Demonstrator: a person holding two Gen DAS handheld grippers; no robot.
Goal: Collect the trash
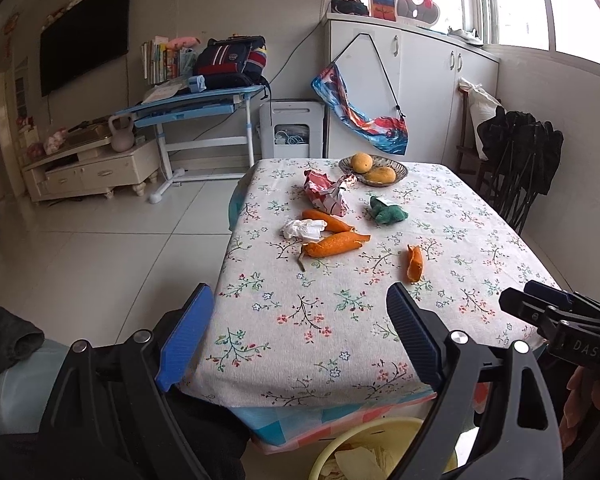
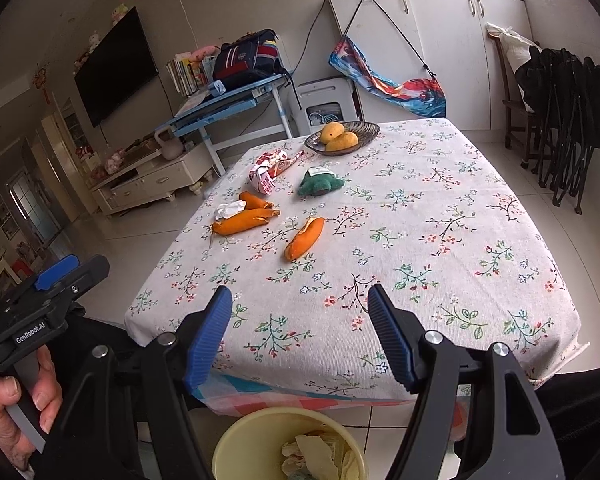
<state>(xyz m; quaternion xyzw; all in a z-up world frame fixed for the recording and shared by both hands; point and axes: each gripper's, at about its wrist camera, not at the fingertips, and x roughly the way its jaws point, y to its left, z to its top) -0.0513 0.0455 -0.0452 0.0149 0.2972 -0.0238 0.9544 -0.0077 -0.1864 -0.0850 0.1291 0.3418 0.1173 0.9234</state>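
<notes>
While both sets of fingers stand wide apart and hold nothing, the left gripper and right gripper hover at the near edge of the table. Peels, a tissue and a wrapper lie well ahead. A yellow bin waits just below, probably so scraps drop straight in.

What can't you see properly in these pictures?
- Yellow plastic bin: cut off by the bottom edge in both views, with the right gripper and the left gripper framing it; its contents are unclear.
- Crumpled red-and-white wrapper: print too small to read.
- Green plush toy: shape unclear, too small.
- Table legs: hidden by the floral tablecloth.
</notes>
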